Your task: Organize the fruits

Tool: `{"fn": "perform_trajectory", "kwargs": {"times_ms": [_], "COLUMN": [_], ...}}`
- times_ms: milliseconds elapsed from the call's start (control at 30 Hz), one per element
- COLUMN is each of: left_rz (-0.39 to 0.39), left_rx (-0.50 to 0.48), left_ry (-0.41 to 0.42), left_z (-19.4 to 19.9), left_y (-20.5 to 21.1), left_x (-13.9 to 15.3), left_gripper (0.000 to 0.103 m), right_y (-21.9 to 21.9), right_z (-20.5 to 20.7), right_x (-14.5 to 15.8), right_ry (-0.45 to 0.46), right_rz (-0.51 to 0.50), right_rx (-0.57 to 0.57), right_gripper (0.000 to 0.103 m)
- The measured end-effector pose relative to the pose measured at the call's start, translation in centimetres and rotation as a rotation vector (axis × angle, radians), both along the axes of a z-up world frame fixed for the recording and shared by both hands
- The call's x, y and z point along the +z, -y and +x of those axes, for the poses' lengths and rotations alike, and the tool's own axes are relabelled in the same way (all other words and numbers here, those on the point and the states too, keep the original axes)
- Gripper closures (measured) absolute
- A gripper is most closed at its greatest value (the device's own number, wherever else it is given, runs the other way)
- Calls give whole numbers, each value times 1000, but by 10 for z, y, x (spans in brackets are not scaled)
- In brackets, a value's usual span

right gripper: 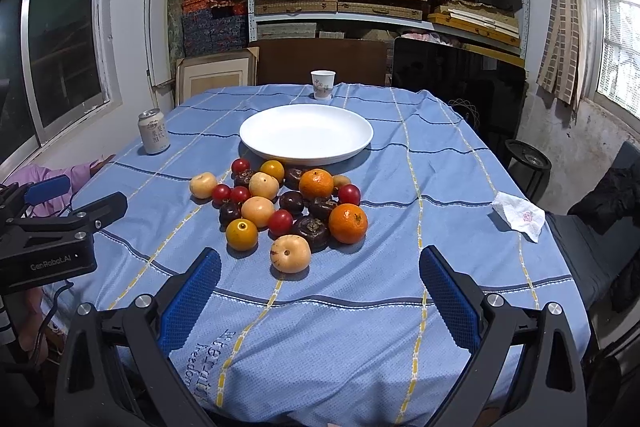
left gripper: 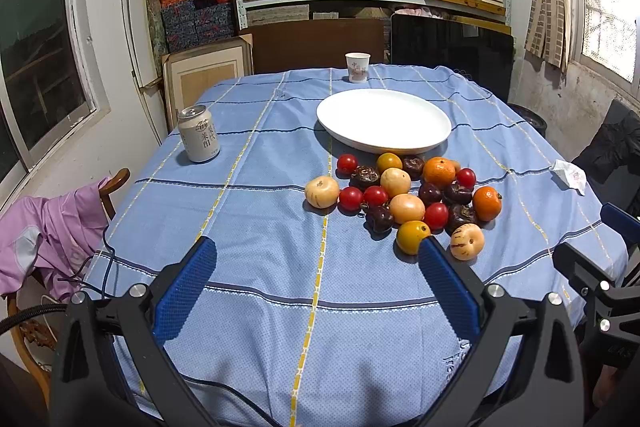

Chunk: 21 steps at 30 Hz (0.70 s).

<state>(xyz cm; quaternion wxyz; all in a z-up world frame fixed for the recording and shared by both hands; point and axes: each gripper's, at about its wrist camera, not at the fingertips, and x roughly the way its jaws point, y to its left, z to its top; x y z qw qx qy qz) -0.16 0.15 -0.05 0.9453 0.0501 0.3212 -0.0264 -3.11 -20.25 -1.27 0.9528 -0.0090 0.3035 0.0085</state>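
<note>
A pile of fruit [left gripper: 404, 203] [right gripper: 280, 207] lies on the blue tablecloth in front of an empty white plate [left gripper: 384, 121] [right gripper: 306, 134]. It holds oranges [right gripper: 348, 223], red tomatoes [right gripper: 280, 222], yellow fruits [right gripper: 241, 235], pale striped fruits [right gripper: 290, 253] and dark purple ones [right gripper: 312, 230]. My left gripper [left gripper: 316, 251] is open above the cloth, short of the pile, its right fingertip by a yellow fruit [left gripper: 412, 235]. My right gripper [right gripper: 320, 263] is open too, with the nearest pale fruit just beyond its fingers.
A drink can [left gripper: 199, 134] [right gripper: 153, 132] stands at the table's left edge. A paper cup [left gripper: 357, 67] [right gripper: 323, 85] sits behind the plate. A crumpled tissue [right gripper: 519, 215] lies at the right. A chair with purple cloth [left gripper: 52, 235] is left of the table.
</note>
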Motion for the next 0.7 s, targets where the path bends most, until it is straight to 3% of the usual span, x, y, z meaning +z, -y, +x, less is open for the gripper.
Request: {"fn": "perform_trajectory", "kwargs": {"times_ms": [700], "left_rz": [0], "left_rx": [1], "left_ry": [-1], "left_z": [-2], "left_y": [0], "left_x": [-2], "left_gripper": [4], "right_y": [2], "right_z": [1], "right_x": [-5], "right_ry": [-19], "right_rz": [9], "right_rx": [1], "right_gripper": [3]}}
